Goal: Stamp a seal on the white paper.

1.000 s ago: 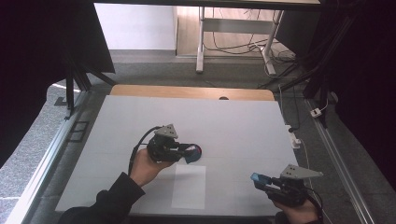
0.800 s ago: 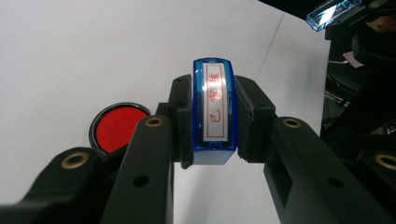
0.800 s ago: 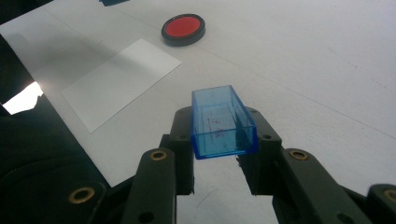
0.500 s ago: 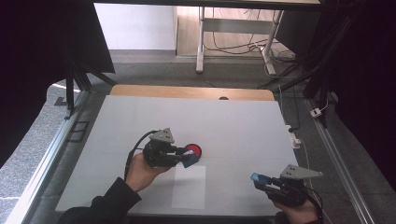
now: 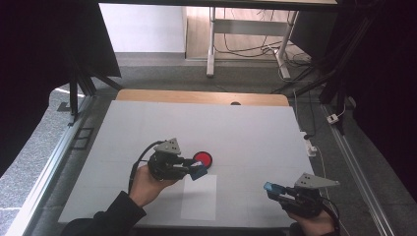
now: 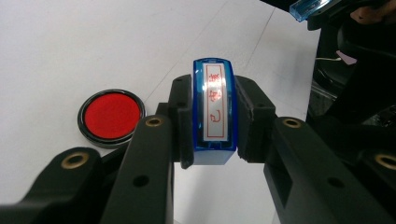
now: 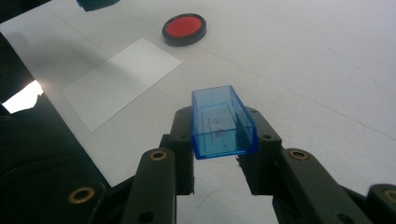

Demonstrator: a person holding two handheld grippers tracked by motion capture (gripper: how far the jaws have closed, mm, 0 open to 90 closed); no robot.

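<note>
A person sat at a white table (image 5: 236,128) holding a gripper in each hand. The left gripper (image 5: 194,169) hovered near the table's middle, its jaws pinching a blue stamp (image 6: 215,112) with the red-lettered printing face turned up toward the camera. Just beside the stamp, on the far side, lay a round red ink pad (image 5: 202,159) in a black rim, resting flat on the table. A white sheet of paper (image 5: 199,196) lay flat nearer the person, its near edge close to the table's front edge and its far edge just below the left gripper.

The right gripper (image 5: 273,189) was held low near the front right part of the table, well apart from the left one, its jaws pinching a clear blue stamp cap (image 7: 222,122), open side up.

Open white surface stretched between the two grippers, and wide bare room lay toward the far edge, where a wooden strip (image 5: 196,97) ran along the table. Metal rails bordered both sides. Beyond were grey floor, desk legs, loose cables and dark curtains.
</note>
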